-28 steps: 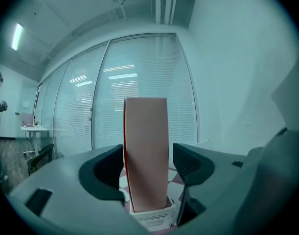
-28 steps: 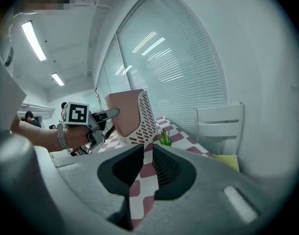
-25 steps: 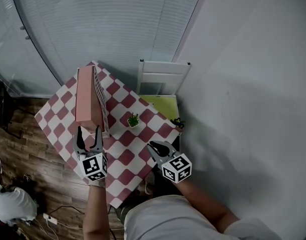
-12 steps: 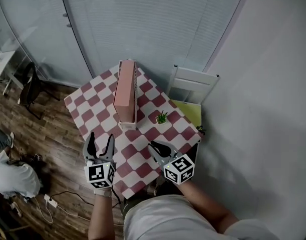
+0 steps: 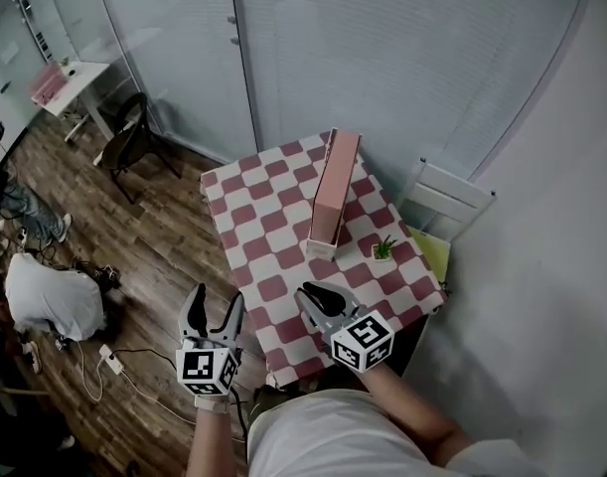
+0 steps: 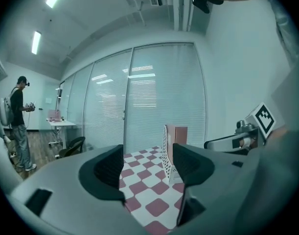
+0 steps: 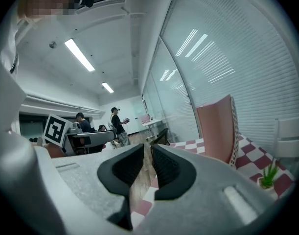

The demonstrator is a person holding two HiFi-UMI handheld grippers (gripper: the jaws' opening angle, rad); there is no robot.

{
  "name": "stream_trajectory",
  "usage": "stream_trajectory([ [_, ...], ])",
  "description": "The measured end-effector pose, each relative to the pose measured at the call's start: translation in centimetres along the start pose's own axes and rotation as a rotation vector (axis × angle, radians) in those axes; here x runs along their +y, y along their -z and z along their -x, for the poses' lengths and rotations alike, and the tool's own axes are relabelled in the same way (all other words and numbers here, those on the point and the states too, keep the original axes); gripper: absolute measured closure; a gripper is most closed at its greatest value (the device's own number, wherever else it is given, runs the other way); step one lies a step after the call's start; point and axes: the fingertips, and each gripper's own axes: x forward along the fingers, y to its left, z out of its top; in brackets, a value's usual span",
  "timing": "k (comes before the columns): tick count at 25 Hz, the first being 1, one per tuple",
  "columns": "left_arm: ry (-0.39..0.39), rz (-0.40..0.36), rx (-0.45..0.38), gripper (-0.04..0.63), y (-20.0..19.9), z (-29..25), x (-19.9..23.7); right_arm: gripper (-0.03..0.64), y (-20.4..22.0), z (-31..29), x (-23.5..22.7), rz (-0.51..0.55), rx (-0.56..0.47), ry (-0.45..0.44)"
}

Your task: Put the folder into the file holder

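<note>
The left gripper [image 5: 214, 306] hangs over the wood floor [image 5: 154, 227], off the table's edge at about 7 o'clock from the table [image 5: 273, 251]. Its jaws are about half open, and there is nothing between them, just the red and white checked table top far behind. The right gripper [image 5: 313, 294] is over the near corner of the table, at 3 o'clock from the left one. Its jaws are only a tiny bit apart, with a thin gap, and it holds nothing.

The pink folder [image 5: 335, 177] stands up on its edge in the white file holder [image 5: 321, 247]. They are on the far half of the table, at 12 o'clock from the right gripper and well apart from both grippers. A small green plant [image 5: 383, 249] in a white pot sits just beside the near end of the file holder, at 3 o'clock from it. A white chair [image 5: 452, 195] stands next to the table at 2 o'clock
</note>
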Motion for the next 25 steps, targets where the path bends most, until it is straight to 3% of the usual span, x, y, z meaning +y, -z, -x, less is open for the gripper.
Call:
stream_trajectory([
  [13,-0.104,0.053,-0.022,0.299,-0.8,10.1,5.7,0.578,-2.7,-5.1,9.9,0.084,-0.001,-0.251],
  [25,-0.098,0.103,-0.07,0.301,-2.1,12.8,5.6,0.577,-2.7,-5.5,11.9,0.155,-0.006,-0.303],
])
